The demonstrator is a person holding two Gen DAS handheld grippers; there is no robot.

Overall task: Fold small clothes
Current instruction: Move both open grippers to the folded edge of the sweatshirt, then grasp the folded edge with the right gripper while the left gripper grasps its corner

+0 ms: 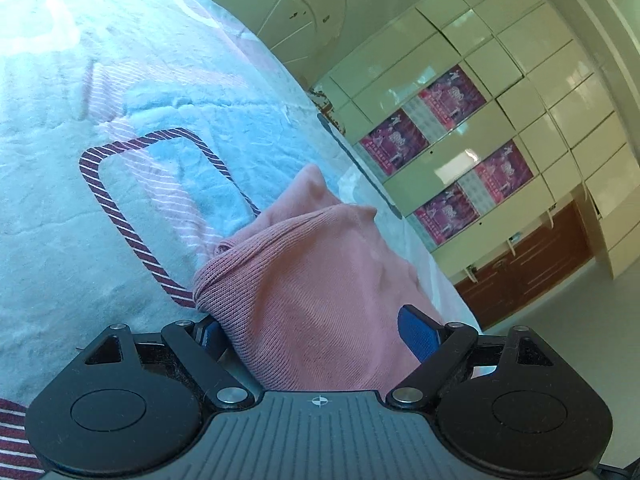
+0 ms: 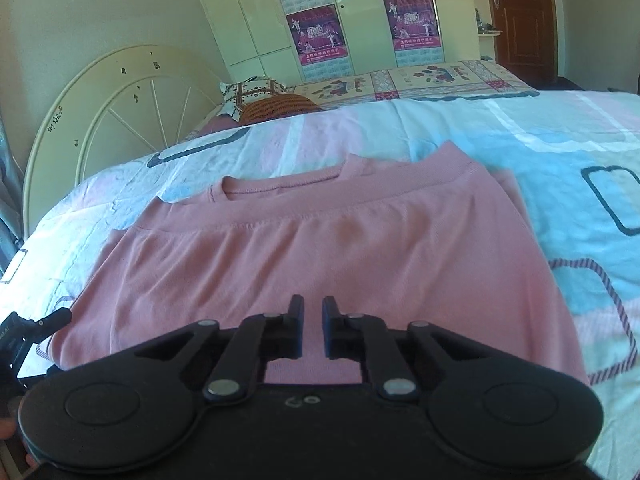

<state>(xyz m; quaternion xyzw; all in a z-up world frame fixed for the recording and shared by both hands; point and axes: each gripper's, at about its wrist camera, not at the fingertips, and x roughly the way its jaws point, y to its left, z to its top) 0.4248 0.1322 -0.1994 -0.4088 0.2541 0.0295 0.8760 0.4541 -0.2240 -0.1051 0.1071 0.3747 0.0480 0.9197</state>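
A small pink knit top [image 2: 304, 248] lies flat on the bed, its bottom hem folded up toward the neckline. In the left wrist view a bunched edge of the pink top [image 1: 316, 280] fills the space between the blue-padded fingers [image 1: 418, 334] of my left gripper [image 1: 312, 332], which stand wide apart around the cloth. My right gripper [image 2: 313, 312] hovers over the near edge of the top with its fingers almost together, a narrow gap between them and nothing in it.
The bed sheet [image 2: 520, 148] is white, blue and pink with striped outlines. A cream round headboard [image 2: 120, 92] stands at the left. A patterned quilt [image 2: 432, 76] and pillows lie at the back. A wardrobe [image 2: 360, 12] with posters stands behind.
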